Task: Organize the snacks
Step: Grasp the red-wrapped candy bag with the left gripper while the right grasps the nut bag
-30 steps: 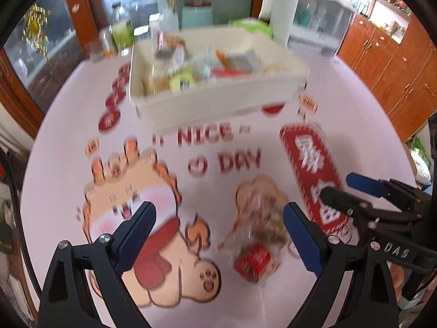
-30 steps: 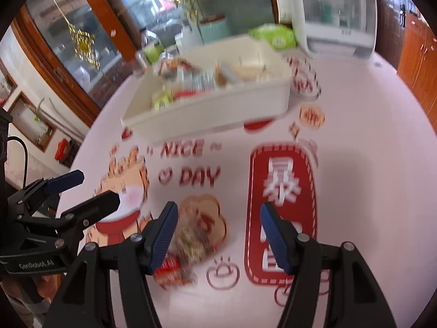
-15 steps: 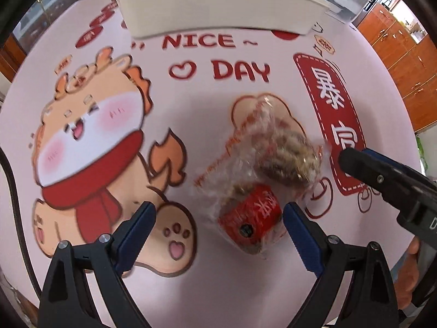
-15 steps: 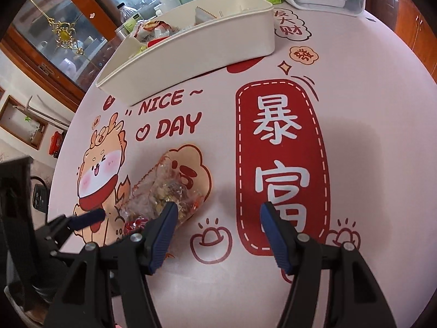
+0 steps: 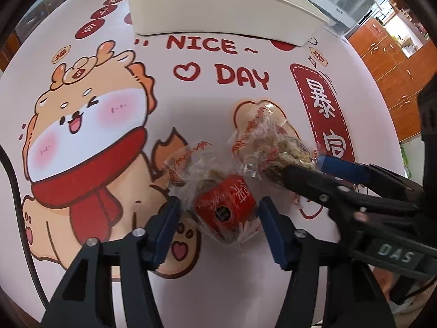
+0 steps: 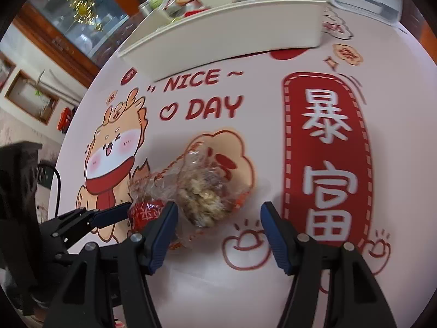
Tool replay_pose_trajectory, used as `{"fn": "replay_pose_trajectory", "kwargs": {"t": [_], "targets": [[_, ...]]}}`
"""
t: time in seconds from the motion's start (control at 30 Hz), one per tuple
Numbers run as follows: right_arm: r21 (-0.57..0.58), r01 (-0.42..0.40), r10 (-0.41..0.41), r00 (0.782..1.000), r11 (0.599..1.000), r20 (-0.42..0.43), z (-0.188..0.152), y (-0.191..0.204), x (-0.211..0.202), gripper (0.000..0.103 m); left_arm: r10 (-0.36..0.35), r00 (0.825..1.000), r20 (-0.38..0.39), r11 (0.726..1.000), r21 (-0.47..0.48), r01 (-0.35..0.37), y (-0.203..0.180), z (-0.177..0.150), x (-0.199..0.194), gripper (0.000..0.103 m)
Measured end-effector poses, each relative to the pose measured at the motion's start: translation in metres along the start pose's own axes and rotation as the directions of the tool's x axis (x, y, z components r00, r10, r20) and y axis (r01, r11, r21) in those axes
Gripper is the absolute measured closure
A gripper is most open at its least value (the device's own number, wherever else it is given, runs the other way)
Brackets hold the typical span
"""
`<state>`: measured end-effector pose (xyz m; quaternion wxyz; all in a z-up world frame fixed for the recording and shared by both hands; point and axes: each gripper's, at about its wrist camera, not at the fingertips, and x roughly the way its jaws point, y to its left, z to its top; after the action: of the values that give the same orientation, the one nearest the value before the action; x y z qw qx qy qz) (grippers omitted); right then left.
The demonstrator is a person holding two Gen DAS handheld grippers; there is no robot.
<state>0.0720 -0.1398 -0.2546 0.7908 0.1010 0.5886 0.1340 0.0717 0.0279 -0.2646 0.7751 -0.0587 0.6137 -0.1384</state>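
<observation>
Both tools lowered onto two wrapped snacks; left tool narrowed around the red-labelled one.

Red-labelled snack packet [image 5: 228,201] flat on desk [image 5: 191,117], clear crinkled film, soft lumpy filling, now bracketed by left tool [image 5: 218,214]: jaws just closing from wide, pads at the wrapper's edges, firm squeeze not confirmed. Second packet, nut-cluster snack [image 6: 203,196], glossy film with red print, just beside the first, under right tool [image 6: 218,220]: jaws half-spread, unchanged, nothing held. Judged as pickup about to begin for both. Beyond, white plastic bin [image 5: 218,8], smooth, rectangular, already holding snacks, well apart from both packets. Cartoon-printed pink desk cover [image 6: 273,142], matte.
</observation>
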Motion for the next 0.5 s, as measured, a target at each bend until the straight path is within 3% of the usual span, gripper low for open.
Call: {"fn": "replay_pose_trajectory", "kwargs": {"t": [0.27,0.43,0.5], "targets": [[-0.059,0.023,-0.025,0.999,0.998,-0.033,0.006,0.012,0.02,0.04,0.029,0.999,0.032,1.0,0.008,-0.029,0.019,-0.001,-0.012,0.054],[-0.104,0.047,-0.048,0.999,0.993,-0.006,0.007,0.018,0.024,0.04,0.056,0.997,0.056,0.998,0.022,-0.058,0.025,0.0,-0.018,0.057],[-0.135,0.065,-0.065,0.998,0.989,0.005,0.007,0.022,0.025,0.055,0.068,0.995,0.068,0.997,0.035,-0.07,0.025,0.0,-0.021,0.058]]}}
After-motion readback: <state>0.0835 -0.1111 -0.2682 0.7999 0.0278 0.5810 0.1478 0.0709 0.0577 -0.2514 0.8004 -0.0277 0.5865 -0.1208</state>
